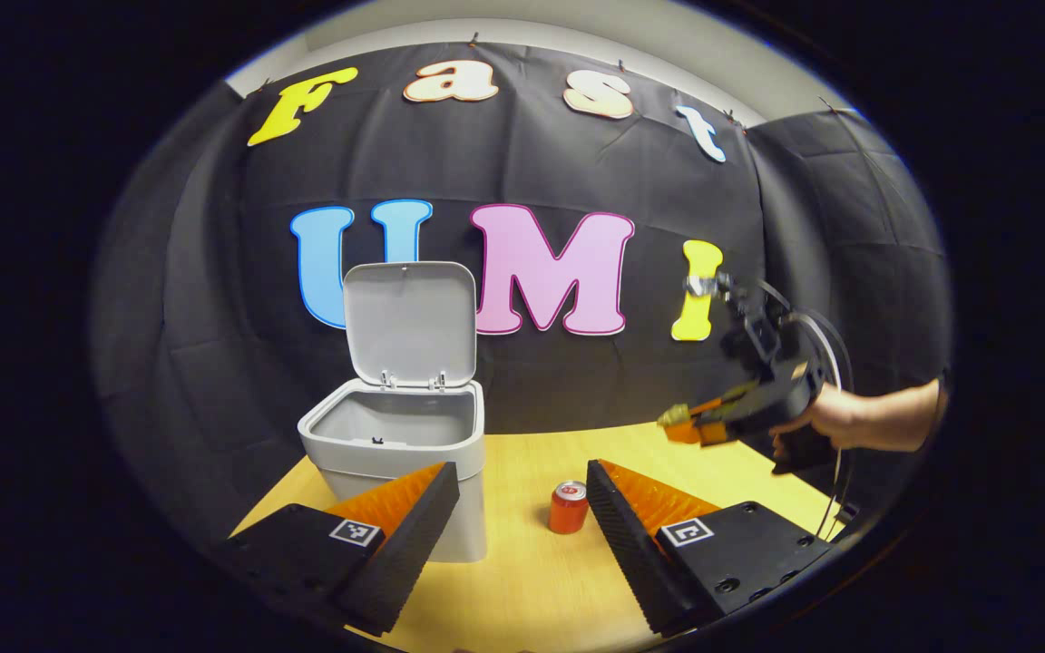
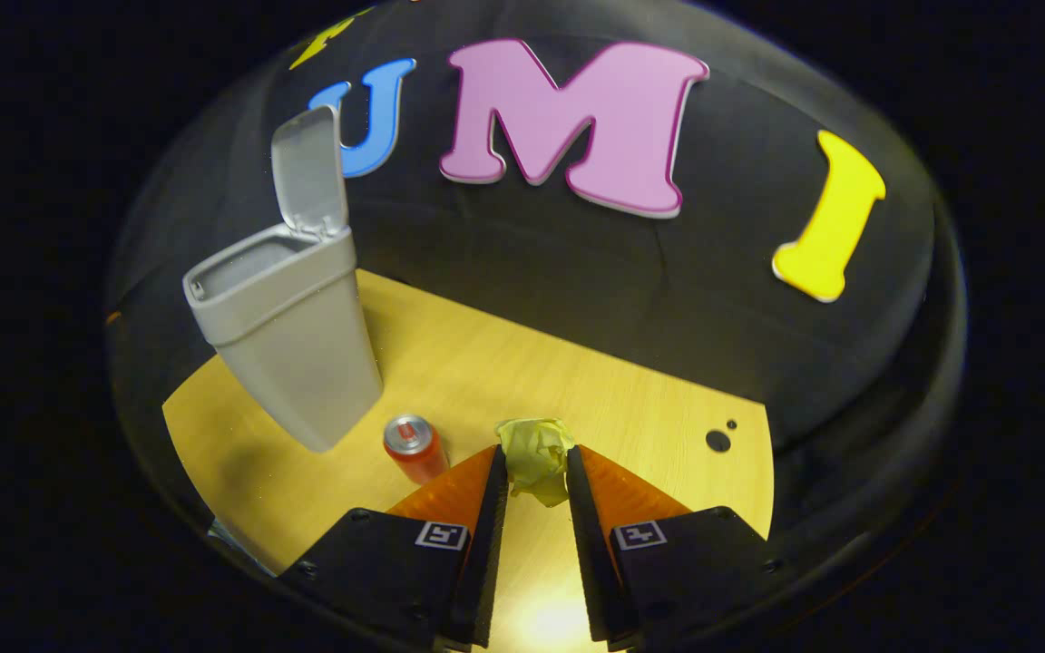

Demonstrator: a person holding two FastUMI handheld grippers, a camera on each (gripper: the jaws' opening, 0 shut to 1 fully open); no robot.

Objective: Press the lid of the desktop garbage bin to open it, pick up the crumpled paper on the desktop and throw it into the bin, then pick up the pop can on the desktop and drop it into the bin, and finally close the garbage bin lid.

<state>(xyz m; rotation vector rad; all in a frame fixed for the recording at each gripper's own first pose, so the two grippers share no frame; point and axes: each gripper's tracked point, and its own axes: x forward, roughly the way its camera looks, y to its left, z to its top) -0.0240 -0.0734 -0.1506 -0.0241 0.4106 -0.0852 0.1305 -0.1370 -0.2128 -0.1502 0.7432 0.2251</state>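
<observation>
1. Garbage bin (image 1: 405, 453), left gripper view: grey, sits on the wooden desktop (image 1: 532, 580) at left-centre, lid (image 1: 410, 322) swung up and standing upright at the back, mouth open.
2. Same view: left gripper (image 1: 522, 494) has its fingers spread wide, nothing between them. Left finger overlaps the bin's lower front in frame; can't tell if it touches.
3. Same view: pop can (image 1: 569, 507), red, upright on the desktop, just right of the bin, seen in the gap between the fingers but farther off.
4. Same view: right gripper (image 1: 681, 423) up in the air at right, above the desktop, held by a hand (image 1: 813, 419). Small yellowish lump at its tip; too small to say more from here.
5. Right gripper view: fingers narrow, both pressing on the crumpled paper (image 2: 536, 458), a yellow wad held at the tips, clear of the desktop (image 2: 577, 390).
6. Same view: bin (image 2: 291, 336) at left, lid (image 2: 309, 172) up, opening visible. Well apart from the paper.
7. Same view: can (image 2: 414, 447) stands on the desktop between the bin's base and the gripper's left finger, near both.
</observation>
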